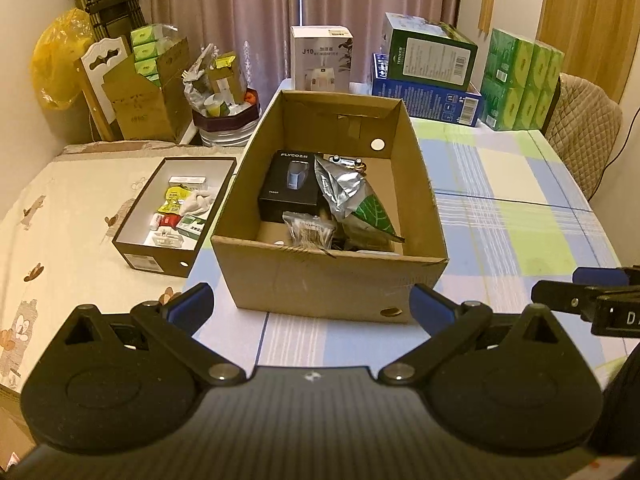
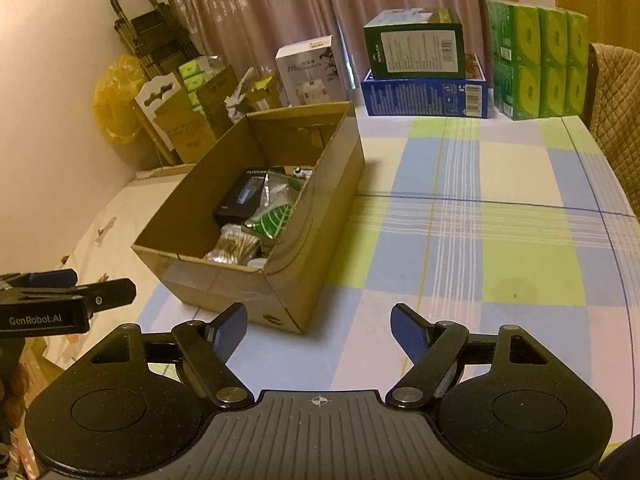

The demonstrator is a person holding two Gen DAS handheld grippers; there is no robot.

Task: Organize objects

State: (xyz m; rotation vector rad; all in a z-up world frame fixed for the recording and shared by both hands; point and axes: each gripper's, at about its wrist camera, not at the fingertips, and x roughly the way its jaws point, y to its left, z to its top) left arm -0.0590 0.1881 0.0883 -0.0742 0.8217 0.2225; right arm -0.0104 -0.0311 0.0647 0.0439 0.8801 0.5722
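On the plaid-clothed tabletop [image 1: 520,208], the open cardboard box [image 1: 328,276] of oddments stood lengthwise just beyond the left tongs [image 1: 312,300], nearer than the right tongs [image 2: 318,324], both spread wide and empty.

Left wrist view: set low over the near table edge, facing 12 o'clock straight at the short end of the cardboard box [image 1: 328,280], close up; shoe box [image 1: 156,252] at 10 o'clock, stacked cartons [image 1: 428,80] at 1 o'clock, other gripper's tip at 3 o'clock. Right wrist view: set further to the right, angled toward 11 o'clock, box [image 2: 224,276] seen corner-on and slightly farther. Shared by both: box interior, checked tablecloth [image 2: 480,240], curtain, far cartons.
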